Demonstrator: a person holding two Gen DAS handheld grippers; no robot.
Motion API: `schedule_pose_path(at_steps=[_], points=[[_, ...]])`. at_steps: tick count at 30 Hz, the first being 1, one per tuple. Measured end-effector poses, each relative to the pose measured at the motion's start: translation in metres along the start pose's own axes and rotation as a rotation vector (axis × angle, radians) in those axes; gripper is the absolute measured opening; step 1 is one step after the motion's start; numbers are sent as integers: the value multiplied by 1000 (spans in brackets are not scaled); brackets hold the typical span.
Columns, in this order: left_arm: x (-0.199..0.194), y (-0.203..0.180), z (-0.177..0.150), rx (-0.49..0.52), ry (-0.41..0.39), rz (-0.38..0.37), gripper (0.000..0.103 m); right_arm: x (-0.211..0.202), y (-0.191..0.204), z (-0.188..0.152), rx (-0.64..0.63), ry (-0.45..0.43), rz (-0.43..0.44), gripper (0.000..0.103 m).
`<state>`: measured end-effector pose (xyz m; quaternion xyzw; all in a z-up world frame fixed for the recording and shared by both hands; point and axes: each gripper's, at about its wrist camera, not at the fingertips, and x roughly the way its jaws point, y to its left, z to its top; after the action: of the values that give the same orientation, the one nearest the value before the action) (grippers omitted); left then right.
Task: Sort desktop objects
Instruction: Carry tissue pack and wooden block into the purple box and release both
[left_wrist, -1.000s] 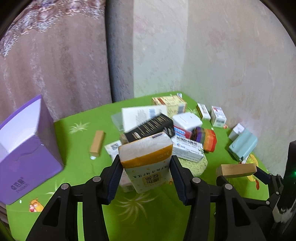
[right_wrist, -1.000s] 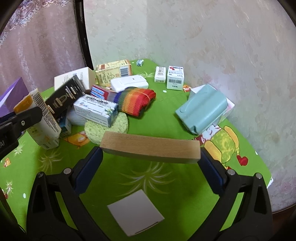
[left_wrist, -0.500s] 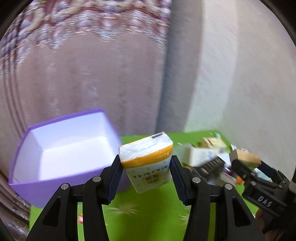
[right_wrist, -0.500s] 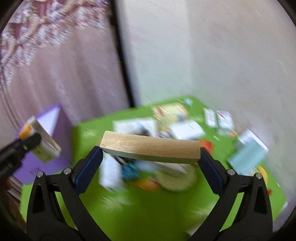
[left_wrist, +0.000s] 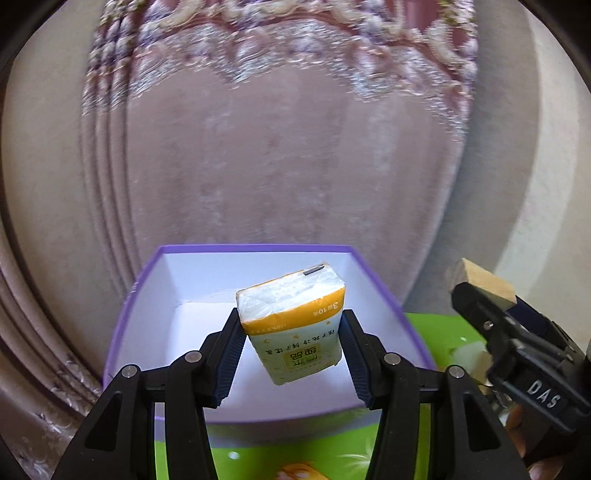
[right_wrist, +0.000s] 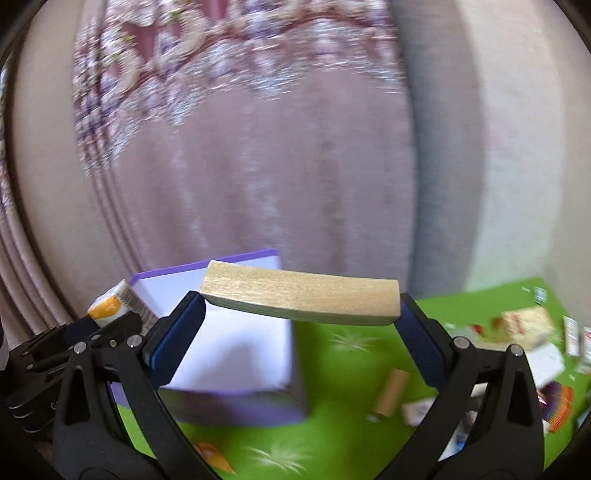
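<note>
Black-fingered, the left gripper (left_wrist: 291, 354) was clamped on a yellow-and-white tissue pack (left_wrist: 293, 321), held over the open purple box (left_wrist: 373, 273) on the green tablecloth (right_wrist: 343, 435). Just to its right, the right gripper (right_wrist: 301, 332) pinched a wooden block (right_wrist: 301, 301) by its ends, above the box's near corner. Behind hung a pink curtain (left_wrist: 277, 155).

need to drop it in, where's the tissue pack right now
In the left wrist view the tissue pack is clamped in the left tongs, held over the open purple box.
</note>
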<state>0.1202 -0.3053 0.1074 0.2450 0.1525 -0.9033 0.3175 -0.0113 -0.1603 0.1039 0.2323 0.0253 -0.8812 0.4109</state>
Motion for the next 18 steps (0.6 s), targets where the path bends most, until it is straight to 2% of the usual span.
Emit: schedule_pose_path(at_steps=[4,10,13,15,18], points=[[15,18,-2,-21,22,45,52,42,23,-7,-47,51,35,101],[32,30,-8,-31,59,59,53,83,32,-21,-66,126,79,101],[32,31,-10,-33,62,68,64,88,28,-26,-59,163,83,101],[27,29,-10,-33,51,80,76,85,25,-26,-62,162,78,102],[25,27,-8,-30,41,82,78,80,22,-25,-66,156,81,102]])
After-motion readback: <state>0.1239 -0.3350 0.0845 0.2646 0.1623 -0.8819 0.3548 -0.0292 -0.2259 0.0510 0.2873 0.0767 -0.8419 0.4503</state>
